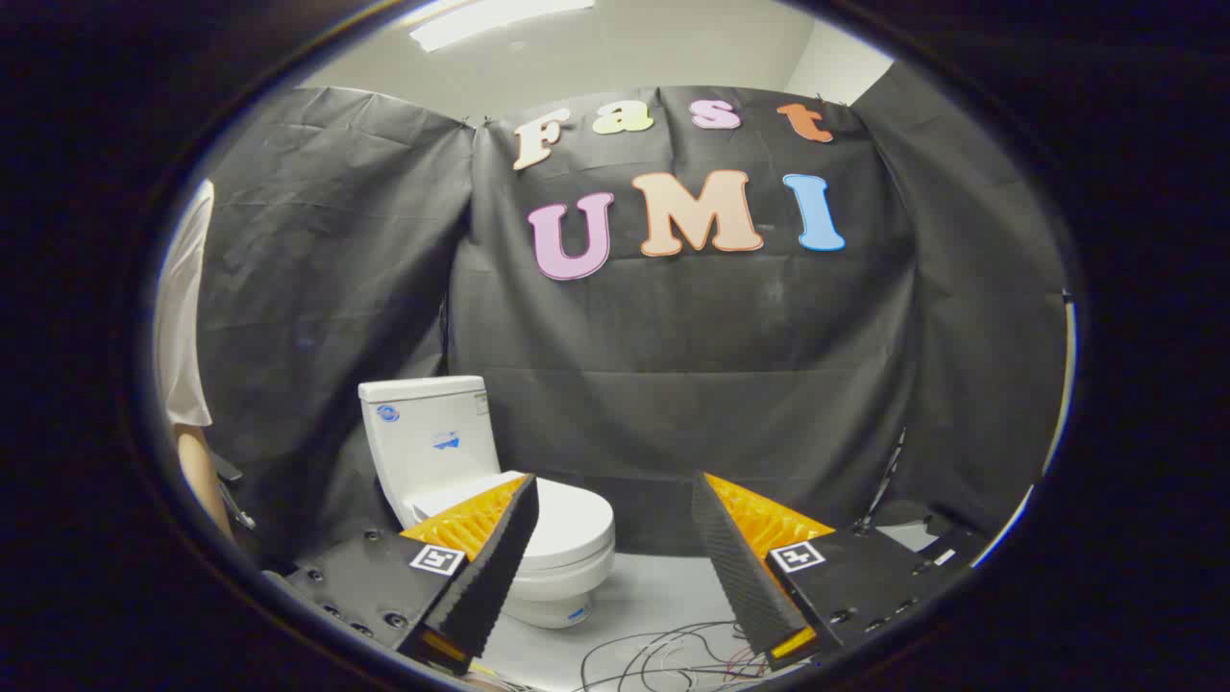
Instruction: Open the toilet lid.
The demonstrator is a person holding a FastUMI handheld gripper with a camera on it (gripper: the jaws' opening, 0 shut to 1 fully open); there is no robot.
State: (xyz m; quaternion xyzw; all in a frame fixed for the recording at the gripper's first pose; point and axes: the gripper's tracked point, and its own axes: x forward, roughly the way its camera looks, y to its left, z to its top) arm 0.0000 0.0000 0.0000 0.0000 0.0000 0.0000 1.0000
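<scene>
Jaws spread wide, holding nothing; black-and-orange gripper (pixel 615 500) | white ceramic toilet (pixel 480 481) beyond left finger; smooth white lid (pixel 567 524) down

Toilet (pixel 500 481) partly behind finger (pixel 480 567) (left)

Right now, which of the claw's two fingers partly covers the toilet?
The left finger: it overlaps the closed toilet lid. The right finger stands apart from it; the claw is open.

The claw (pixel 615 495) hangs with fingers spread wide, seemingly gripping nothing.
</scene>
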